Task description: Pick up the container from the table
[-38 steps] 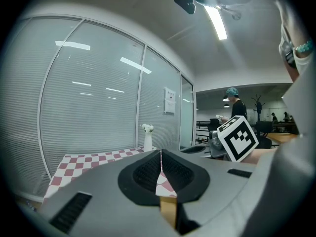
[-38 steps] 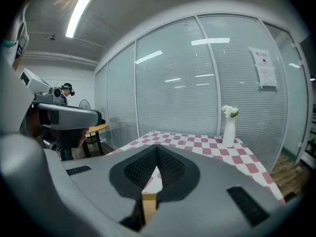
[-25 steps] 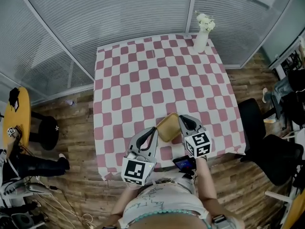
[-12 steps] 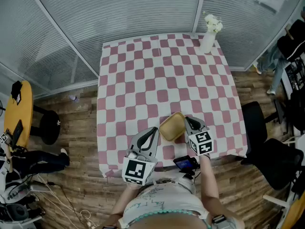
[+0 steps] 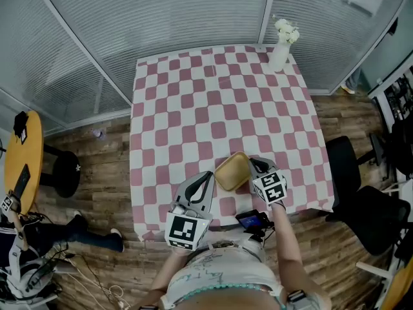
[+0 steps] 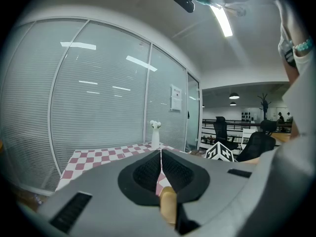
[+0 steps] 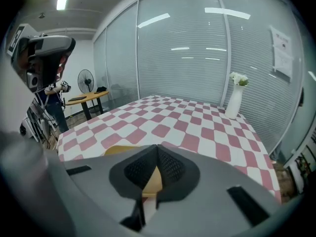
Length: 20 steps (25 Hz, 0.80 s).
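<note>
Pinching container (image 5: 231, 172) rim — right gripper (image 7: 157, 154), own view only; left gripper (image 6: 161, 157) pressed together.

Matt container (image 5: 232, 171), cloth-covered table (image 5: 193, 108)

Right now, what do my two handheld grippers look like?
The grey, wedge-shaped left gripper and matching right gripper have black textured pads. Each carries a white cube with black square markers. The person wears a pale patterned top.
</note>
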Each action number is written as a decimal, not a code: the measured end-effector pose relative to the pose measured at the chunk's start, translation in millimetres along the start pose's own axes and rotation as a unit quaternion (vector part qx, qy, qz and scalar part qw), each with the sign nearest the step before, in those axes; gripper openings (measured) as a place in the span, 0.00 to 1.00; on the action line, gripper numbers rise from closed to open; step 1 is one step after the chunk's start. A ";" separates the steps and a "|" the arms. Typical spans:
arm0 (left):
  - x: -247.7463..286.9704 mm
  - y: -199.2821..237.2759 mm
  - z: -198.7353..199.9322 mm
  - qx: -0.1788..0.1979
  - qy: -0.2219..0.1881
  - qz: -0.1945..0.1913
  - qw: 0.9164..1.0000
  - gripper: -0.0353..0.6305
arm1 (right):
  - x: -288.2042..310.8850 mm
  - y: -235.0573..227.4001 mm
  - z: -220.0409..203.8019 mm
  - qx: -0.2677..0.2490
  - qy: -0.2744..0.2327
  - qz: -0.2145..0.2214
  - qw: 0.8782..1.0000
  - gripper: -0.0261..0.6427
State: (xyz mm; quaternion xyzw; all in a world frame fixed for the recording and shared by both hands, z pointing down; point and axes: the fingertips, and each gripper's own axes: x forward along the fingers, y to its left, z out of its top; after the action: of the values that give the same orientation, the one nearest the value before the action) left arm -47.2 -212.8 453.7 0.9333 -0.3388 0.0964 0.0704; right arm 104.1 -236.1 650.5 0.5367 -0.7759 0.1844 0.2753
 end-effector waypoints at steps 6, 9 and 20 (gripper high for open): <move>4.6 2.2 0.9 -0.007 -0.001 0.003 1.000 0.08 | 15.7 -2.4 -17.8 -0.021 0.038 0.011 0.999 0.03; 8.0 1.3 2.7 -0.007 -0.004 0.003 1.000 0.08 | 21.8 -3.5 -25.2 -0.029 0.054 0.019 0.998 0.03; 16.1 5.6 0.9 -0.015 -0.003 0.010 1.000 0.08 | 36.5 -12.0 -35.8 -0.042 0.089 0.032 0.995 0.04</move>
State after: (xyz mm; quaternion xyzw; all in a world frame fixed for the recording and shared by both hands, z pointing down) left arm -38.6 -227.2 456.9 0.9288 -0.3501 0.0895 0.0823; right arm 113.5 -246.2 701.2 0.4809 -0.7723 0.2079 0.3591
